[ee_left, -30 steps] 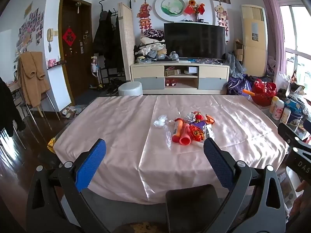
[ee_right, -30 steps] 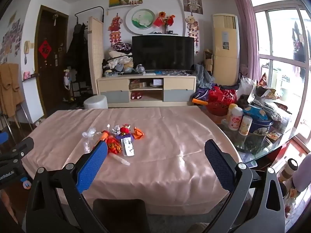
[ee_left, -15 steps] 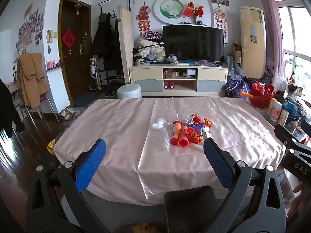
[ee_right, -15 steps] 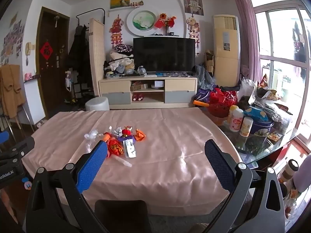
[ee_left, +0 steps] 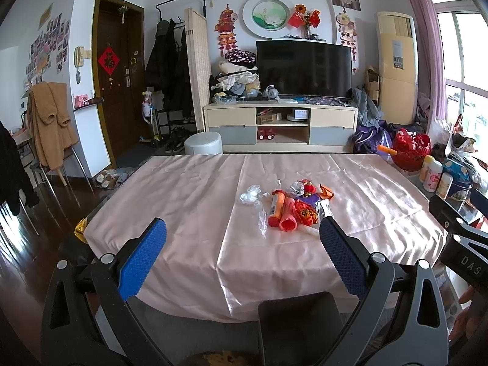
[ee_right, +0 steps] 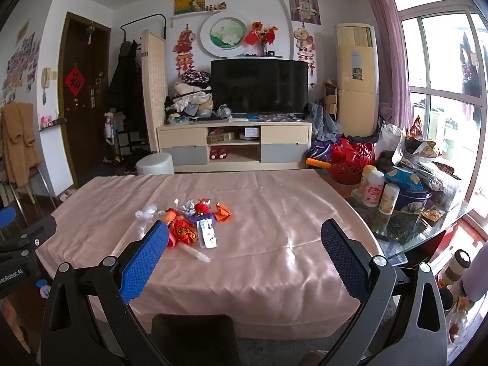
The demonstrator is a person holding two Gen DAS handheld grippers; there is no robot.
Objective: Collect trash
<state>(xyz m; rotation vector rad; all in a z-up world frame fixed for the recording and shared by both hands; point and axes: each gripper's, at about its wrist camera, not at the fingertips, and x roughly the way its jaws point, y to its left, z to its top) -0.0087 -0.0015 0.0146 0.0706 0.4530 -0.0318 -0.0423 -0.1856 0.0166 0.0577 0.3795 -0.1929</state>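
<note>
A small heap of trash lies mid-table on the pink cloth: an orange tube, a pink ridged cup, red wrappers, a purple piece, crumpled clear plastic. It also shows in the right wrist view, with a white blister pack and an orange scrap. My left gripper is open and empty, short of the table's near edge. My right gripper is open and empty, also near the front edge.
A glass side table at the right holds bottles, a blue tin and bags. A black chair back stands below the grippers. A grey stool and a TV stand lie beyond the table.
Both views have pulled back and risen slightly; the trash heap sits a little farther off and lower in frame. Both grippers stay open.
</note>
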